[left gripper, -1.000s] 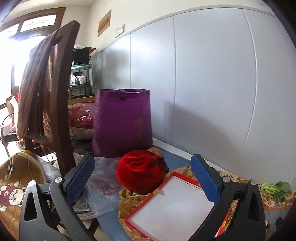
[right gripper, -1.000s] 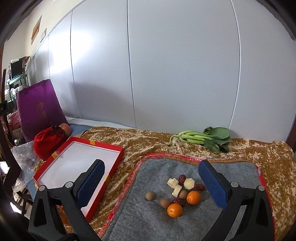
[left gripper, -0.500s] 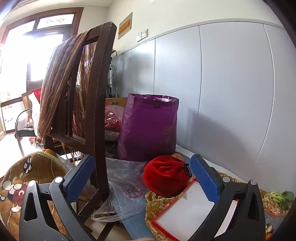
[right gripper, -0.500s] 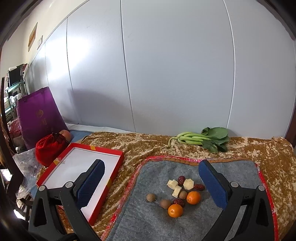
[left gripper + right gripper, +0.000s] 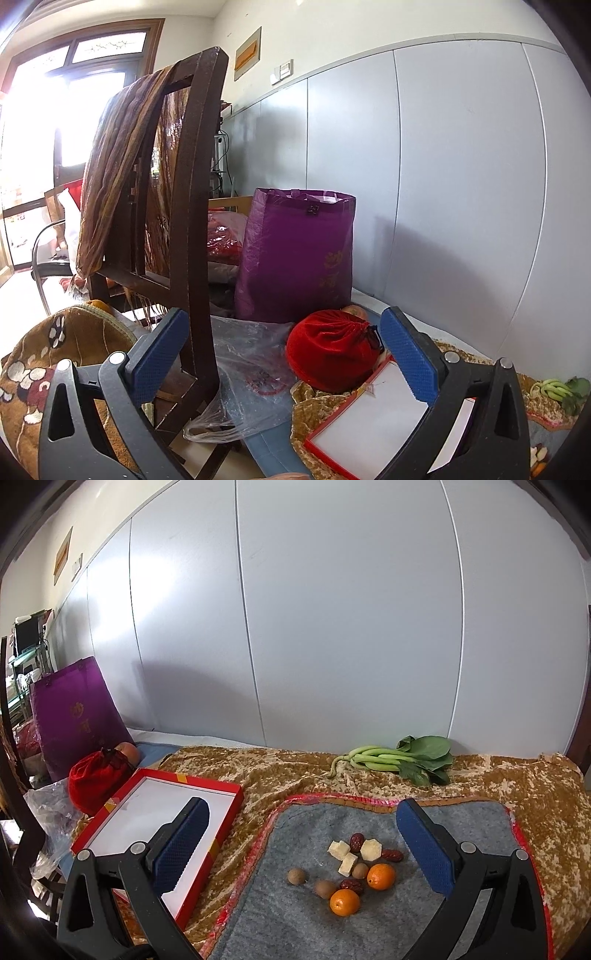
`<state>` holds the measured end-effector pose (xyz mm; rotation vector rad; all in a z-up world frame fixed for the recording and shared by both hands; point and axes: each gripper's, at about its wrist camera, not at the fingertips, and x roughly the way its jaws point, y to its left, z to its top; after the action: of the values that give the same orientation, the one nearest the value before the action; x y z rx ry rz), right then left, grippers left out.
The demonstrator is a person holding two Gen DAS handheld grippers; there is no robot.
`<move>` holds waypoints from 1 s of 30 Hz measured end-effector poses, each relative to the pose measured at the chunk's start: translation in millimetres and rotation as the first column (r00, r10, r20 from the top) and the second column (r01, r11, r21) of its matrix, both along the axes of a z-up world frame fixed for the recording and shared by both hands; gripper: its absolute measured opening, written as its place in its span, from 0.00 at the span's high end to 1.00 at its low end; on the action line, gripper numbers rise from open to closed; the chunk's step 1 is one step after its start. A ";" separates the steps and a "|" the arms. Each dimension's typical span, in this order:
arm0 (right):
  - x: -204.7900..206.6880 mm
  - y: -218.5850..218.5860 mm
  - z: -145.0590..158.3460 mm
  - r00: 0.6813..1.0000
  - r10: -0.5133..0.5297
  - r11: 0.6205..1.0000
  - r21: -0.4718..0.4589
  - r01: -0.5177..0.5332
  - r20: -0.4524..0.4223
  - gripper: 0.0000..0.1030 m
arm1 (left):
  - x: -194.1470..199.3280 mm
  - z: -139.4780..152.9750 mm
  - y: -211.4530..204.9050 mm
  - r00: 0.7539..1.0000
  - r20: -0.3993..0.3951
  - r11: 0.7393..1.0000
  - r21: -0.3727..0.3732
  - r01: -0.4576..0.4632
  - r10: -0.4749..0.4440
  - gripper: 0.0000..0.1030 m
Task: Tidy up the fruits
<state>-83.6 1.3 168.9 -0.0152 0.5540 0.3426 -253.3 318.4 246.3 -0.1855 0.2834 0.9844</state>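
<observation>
1. Your right gripper hung above the grey felt mat, fingers spread wide and holding nothing.
2. The fruit sat in one loose cluster on that mat, between the blue pads: two small oranges, one just beside the other, dark red dates and pale cut chunks touching one another.
3. Three brown round fruits lay on the cluster's left side; I couldn't tell their kind.
4. The red-rimmed white tray lay left of the mat on the gold cloth, partly behind your left-hand pad.
5. A bunch of leafy greens lay near the wall panel, well apart from the fruit.
6. Your left gripper pointed off toward the table's end, fingers wide and holding nothing.
7. In that view a red drawstring pouch sat between the fingers, touching the tray's corner, with a purple bag upright behind it.
8. A dark wooden chair back stood close by the left pad, a striped cloth draped over it, and a clear plastic bag lay crumpled at its foot.
</observation>
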 end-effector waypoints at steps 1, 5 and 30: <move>3.8 -4.5 -0.4 1.000 -0.004 1.000 -0.003 0.004 -0.006 0.01 | 5.4 -1.8 -3.7 1.000 -0.011 1.000 -0.002 0.022 -0.022 0.00; 37.9 -37.6 -9.5 0.991 -0.010 1.000 0.021 0.013 -0.137 0.01 | 49.4 -19.2 -36.6 0.971 -0.125 0.979 -0.025 0.202 -0.204 0.00; 135.7 -189.4 -135.7 0.614 -0.169 0.948 0.044 0.316 -0.771 0.27 | 240.7 -217.1 -225.6 0.108 -0.457 0.360 -0.511 0.781 -0.883 0.19</move>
<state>52.2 -188.1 33.3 0.4005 1.3638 0.1072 -12.7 92.8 29.3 0.2514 1.0468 -0.2437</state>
